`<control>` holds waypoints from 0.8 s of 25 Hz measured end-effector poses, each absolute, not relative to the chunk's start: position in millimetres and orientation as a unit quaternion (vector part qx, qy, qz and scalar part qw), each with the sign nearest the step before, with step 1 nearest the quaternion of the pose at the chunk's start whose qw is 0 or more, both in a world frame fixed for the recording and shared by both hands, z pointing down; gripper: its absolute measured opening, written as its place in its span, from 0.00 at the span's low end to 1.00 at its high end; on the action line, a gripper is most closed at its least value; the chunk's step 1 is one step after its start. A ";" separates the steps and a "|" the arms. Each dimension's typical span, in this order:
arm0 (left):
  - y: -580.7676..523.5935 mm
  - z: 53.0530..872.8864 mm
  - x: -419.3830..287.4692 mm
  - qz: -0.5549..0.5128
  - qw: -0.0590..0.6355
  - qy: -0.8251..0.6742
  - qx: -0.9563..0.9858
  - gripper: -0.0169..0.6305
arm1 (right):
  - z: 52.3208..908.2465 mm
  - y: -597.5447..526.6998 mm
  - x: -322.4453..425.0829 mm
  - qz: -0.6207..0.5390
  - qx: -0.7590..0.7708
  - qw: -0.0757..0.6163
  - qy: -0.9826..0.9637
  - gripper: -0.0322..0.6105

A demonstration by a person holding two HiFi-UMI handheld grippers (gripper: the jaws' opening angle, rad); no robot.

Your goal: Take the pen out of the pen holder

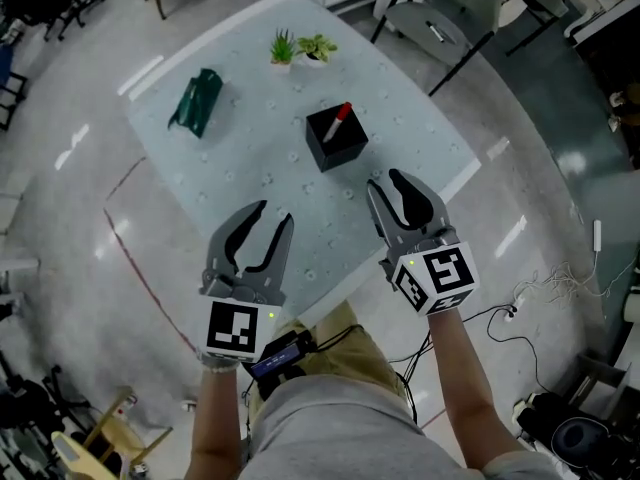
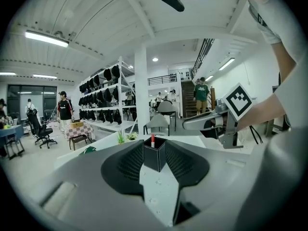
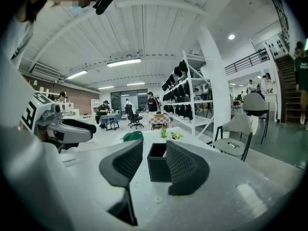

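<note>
A black square pen holder [image 1: 336, 137] stands near the middle of the pale table [image 1: 250, 58], with a red-and-white pen [image 1: 339, 119] leaning out of it. The holder [image 2: 154, 154] and pen [image 2: 152, 140] show between the left jaws; the holder [image 3: 159, 163] also shows between the right jaws. My left gripper [image 1: 272, 220] hovers open over the table's near edge, well short of the holder. My right gripper [image 1: 384, 179] is open too, a little nearer, just right of and below the holder. Nothing is held by either.
A dark green cloth [image 1: 197, 101] lies at the table's left. Two small potted plants [image 1: 299, 48] stand at the far side. Chairs [image 1: 440, 13] stand beyond the table, cables [image 1: 540, 298] trail on the floor at right. People stand among shelves in the background.
</note>
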State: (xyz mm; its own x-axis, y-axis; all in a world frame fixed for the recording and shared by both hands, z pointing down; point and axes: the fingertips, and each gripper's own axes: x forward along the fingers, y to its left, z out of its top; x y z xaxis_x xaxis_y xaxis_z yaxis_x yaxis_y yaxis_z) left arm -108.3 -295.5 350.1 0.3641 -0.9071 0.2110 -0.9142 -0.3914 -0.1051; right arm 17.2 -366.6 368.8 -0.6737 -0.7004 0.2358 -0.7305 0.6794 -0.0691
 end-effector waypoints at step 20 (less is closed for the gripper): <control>-328.9 365.1 -121.0 0.134 0.022 -0.587 0.798 0.23 | 398.9 -464.7 -17.5 0.080 0.341 0.128 -0.928 0.29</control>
